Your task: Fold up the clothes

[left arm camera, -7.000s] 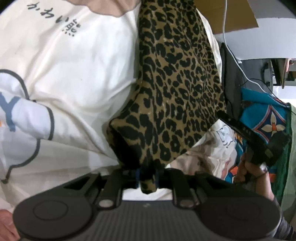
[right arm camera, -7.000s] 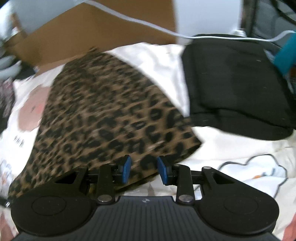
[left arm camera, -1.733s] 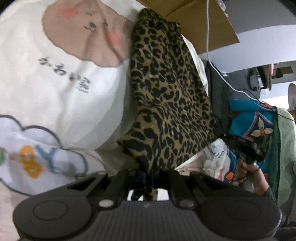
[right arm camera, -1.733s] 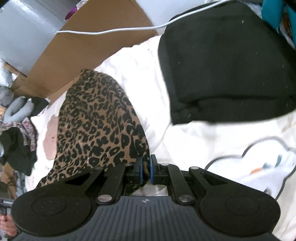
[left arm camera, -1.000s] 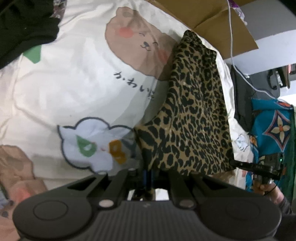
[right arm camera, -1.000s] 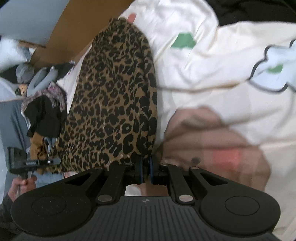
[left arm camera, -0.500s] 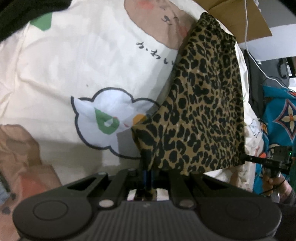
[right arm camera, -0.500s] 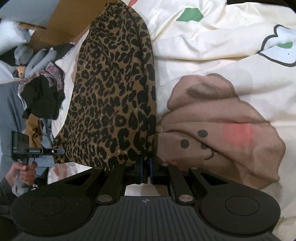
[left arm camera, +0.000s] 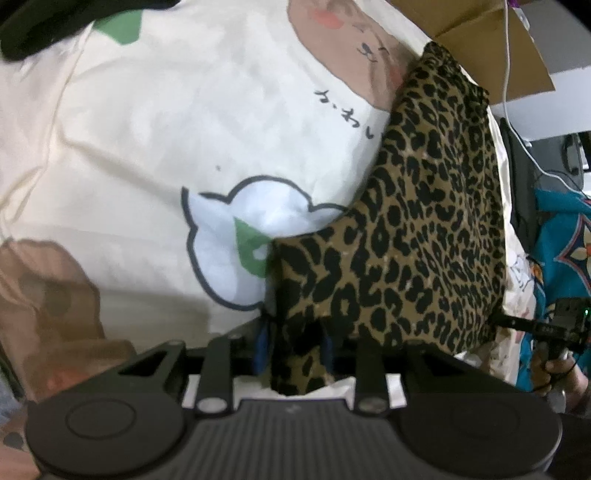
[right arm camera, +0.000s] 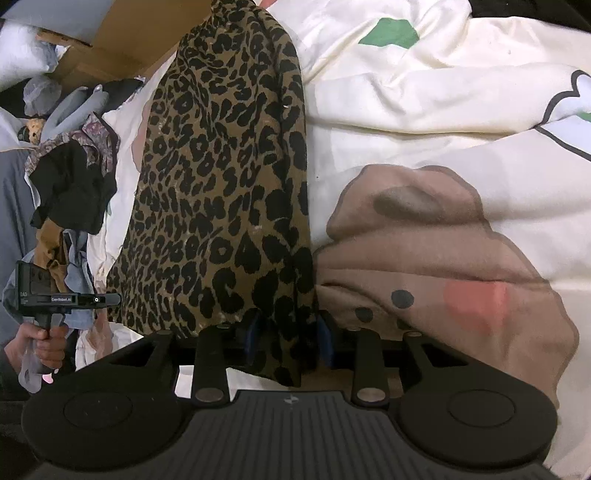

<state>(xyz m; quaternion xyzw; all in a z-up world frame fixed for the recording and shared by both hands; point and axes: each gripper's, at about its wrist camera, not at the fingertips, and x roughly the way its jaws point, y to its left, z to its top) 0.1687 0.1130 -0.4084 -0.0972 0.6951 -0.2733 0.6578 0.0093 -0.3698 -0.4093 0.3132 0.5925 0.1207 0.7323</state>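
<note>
The leopard-print garment point(left arm camera: 424, 229) lies stretched in a long folded strip on a cream bedspread point(left arm camera: 166, 129) printed with brown bear faces, white clouds and green patches. Its far end reaches toward the far edge of the bed, beside a piece of brown cardboard point(left arm camera: 476, 26), and its near end lies at the two tools.

The left tool point(left arm camera: 293, 341) has its blue-padded jaws parted, with a corner of the leopard-print garment lying loosely between them; the pads stand clear of the cloth on either side, so it is not clamped. In the left wrist view the garment covers part of a cloud print and the edge of a bear face with black lettering next to it.

The right tool point(right arm camera: 286, 338) is likewise spread apart, its blue pads on each side of the other near corner of the garment, which drapes over the tool's front without being pinched. Just right of that corner sits a large brown bear print with a pink cheek.

In the right wrist view a hand point(right arm camera: 40, 341) grips the handle of the left tool at the left side of the bed, near a pile of mixed clothes point(right arm camera: 70, 177). In the left wrist view a hand point(left arm camera: 554, 369) holds the right tool beside a turquoise patterned cloth point(left arm camera: 565, 240). A white cable point(left arm camera: 508, 74) runs across the cardboard
</note>
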